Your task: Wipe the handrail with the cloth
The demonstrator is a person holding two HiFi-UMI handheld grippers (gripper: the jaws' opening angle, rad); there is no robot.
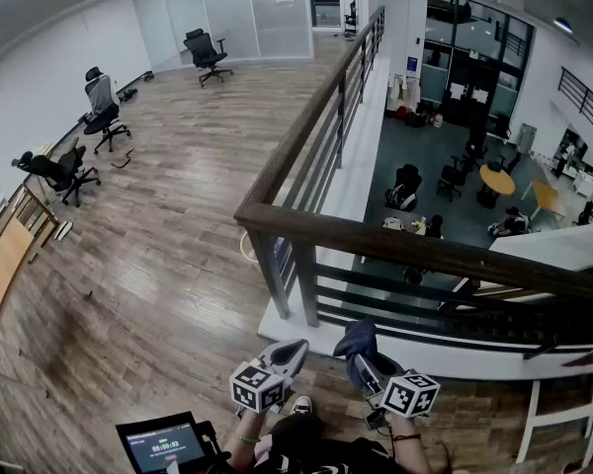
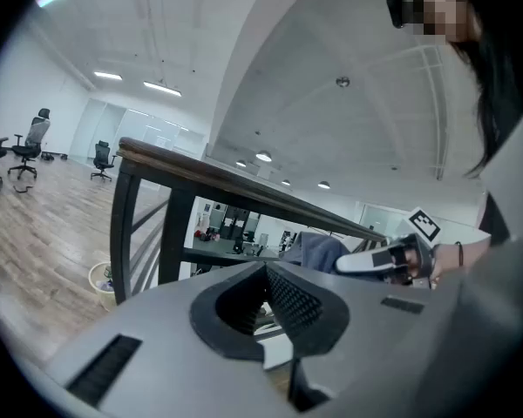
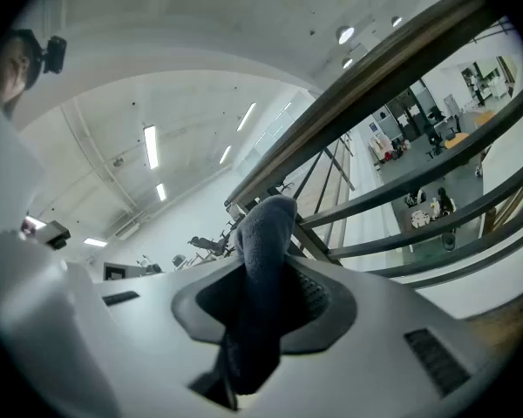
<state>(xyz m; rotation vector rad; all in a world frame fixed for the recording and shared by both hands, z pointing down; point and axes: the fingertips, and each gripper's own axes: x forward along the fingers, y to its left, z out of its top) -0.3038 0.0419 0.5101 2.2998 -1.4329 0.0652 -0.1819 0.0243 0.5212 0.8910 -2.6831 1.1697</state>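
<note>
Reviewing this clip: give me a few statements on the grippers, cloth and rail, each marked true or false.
1. The right gripper is clamped on a dark blue cloth. True.
2. The left gripper holds a second cloth. False: its jaws are together with nothing between them.
3. The cloth is pressed flat on top of the brown wooden handrail. False: it is held low and short of the rail, apart from it.
4. The handrail turns a corner ahead of the person. True.
</note>
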